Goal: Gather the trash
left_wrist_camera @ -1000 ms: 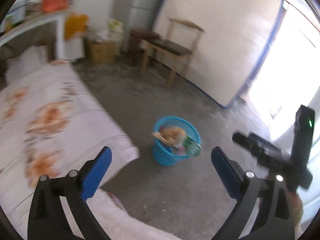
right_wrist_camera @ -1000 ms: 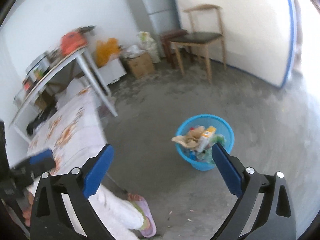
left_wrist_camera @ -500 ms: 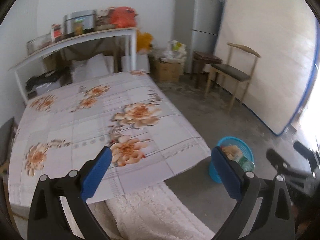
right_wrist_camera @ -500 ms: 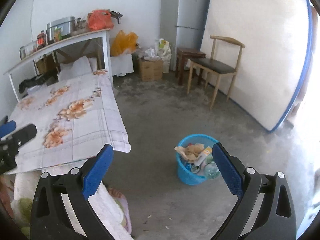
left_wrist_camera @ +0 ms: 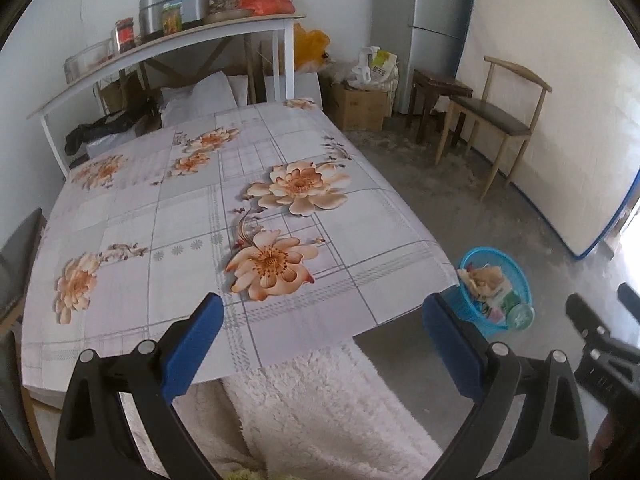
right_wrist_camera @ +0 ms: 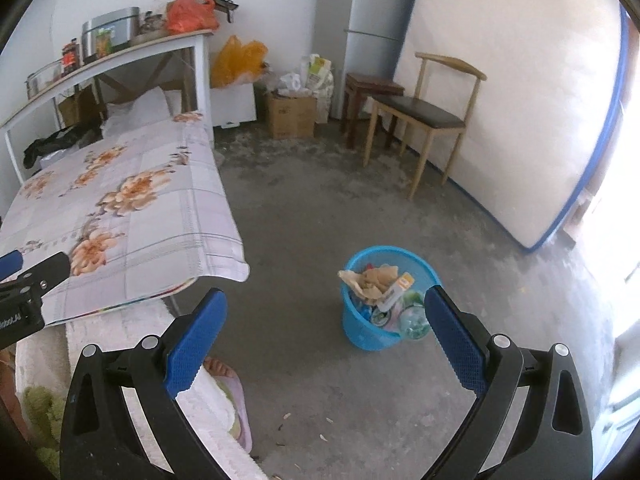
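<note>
Both sets of jaws stand spread wide with nothing between them. The left gripper (left_wrist_camera: 318, 340) hangs over the near edge of the flowered table (left_wrist_camera: 168, 216); the right gripper (right_wrist_camera: 326, 334) is out over the bare floor (right_wrist_camera: 320, 208). Just past the right one's far-right jaw sits the blue bin (right_wrist_camera: 362, 330), on the floor right of the table corner, heaped with trash (right_wrist_camera: 376, 284): crumpled brown paper, a carton, what looks like a clear bottle at the rim. I'd guess it's all light stuff, the paper soft and crushable, the bottle slick. The bin looks like thin mesh plastic, so its rim would be the place to grip. It lies below and ahead, well apart from the left jaws.
</note>
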